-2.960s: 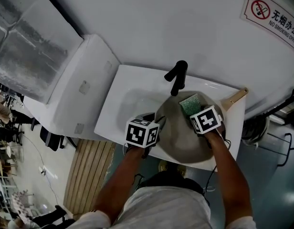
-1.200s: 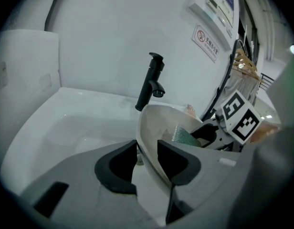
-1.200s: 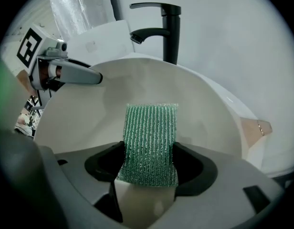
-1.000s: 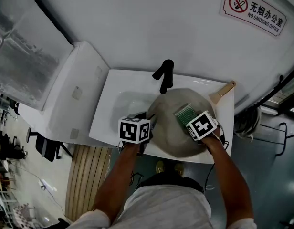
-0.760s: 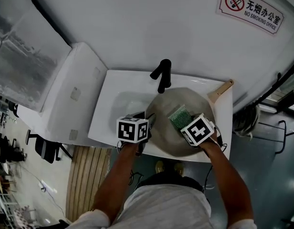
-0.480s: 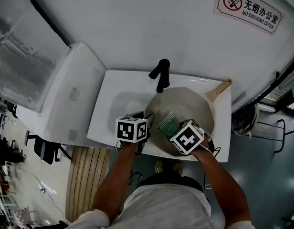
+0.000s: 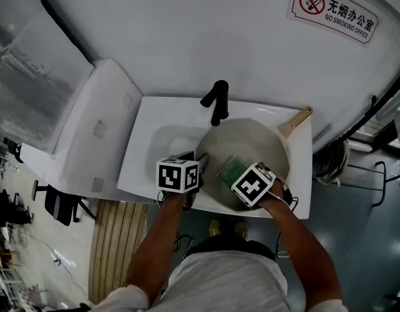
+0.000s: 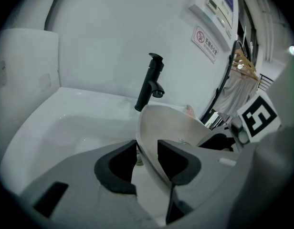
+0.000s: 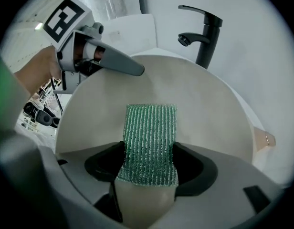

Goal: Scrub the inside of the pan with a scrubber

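Note:
A beige pan (image 7: 255, 142) with a wooden handle (image 7: 296, 122) lies tilted in the white sink (image 7: 154, 149). My left gripper (image 8: 147, 157) is shut on the pan's left rim (image 8: 172, 124), with one pad inside and one outside. The right gripper (image 9: 149, 165) is shut on a green scrubber (image 9: 151, 130), which lies flat against the pan's inner face (image 9: 211, 106). In the head view the scrubber (image 7: 230, 170) is in the near left part of the pan, in front of the right gripper (image 7: 239, 177). The left gripper (image 7: 200, 166) is just beside it.
A black faucet (image 7: 216, 101) stands at the back of the sink, right behind the pan's far rim. A white boxy unit (image 7: 89, 129) adjoins the sink on the left. The wall behind carries a no-smoking sign (image 7: 335, 6). The sink's left half is bare.
The right gripper has slid the scrubber across the pan's inside from the right part toward the near left. The left gripper has held the rim still.

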The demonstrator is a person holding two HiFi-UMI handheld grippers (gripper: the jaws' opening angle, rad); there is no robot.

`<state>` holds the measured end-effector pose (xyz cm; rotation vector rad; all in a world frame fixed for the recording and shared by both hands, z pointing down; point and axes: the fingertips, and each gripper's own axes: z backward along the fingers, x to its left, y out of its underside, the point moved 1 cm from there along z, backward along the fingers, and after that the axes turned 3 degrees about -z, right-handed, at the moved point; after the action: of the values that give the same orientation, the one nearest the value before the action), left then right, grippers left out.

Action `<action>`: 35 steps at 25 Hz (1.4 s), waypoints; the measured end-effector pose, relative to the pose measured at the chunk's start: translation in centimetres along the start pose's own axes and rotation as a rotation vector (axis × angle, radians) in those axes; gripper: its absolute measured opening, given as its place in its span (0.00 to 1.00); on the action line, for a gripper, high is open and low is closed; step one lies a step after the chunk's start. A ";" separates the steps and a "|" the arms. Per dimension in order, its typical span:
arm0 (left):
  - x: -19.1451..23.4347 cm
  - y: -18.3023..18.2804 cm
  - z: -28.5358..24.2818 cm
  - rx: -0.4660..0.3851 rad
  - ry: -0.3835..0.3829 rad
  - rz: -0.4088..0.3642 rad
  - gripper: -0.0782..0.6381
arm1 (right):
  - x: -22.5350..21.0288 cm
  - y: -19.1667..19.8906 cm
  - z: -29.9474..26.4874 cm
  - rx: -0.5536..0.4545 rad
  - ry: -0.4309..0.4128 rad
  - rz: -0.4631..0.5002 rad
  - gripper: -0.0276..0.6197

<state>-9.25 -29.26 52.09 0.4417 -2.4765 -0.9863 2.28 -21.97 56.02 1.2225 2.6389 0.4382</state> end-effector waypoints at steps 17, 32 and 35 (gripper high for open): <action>-0.2 -0.2 0.2 -0.003 -0.001 -0.022 0.32 | -4.6 2.2 2.5 -0.024 0.090 -0.104 0.51; -1.0 -6.3 6.4 -0.226 -0.082 -0.103 0.34 | -5.5 -2.3 10.5 -0.443 0.091 -0.235 0.51; -2.1 -8.3 8.0 -0.302 -0.070 -0.124 0.34 | -5.5 -3.3 12.3 -0.515 0.093 -0.239 0.51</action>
<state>-10.37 -29.58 40.43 0.4713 -2.3274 -1.4209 7.11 -25.98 43.68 0.7329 2.4666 1.0646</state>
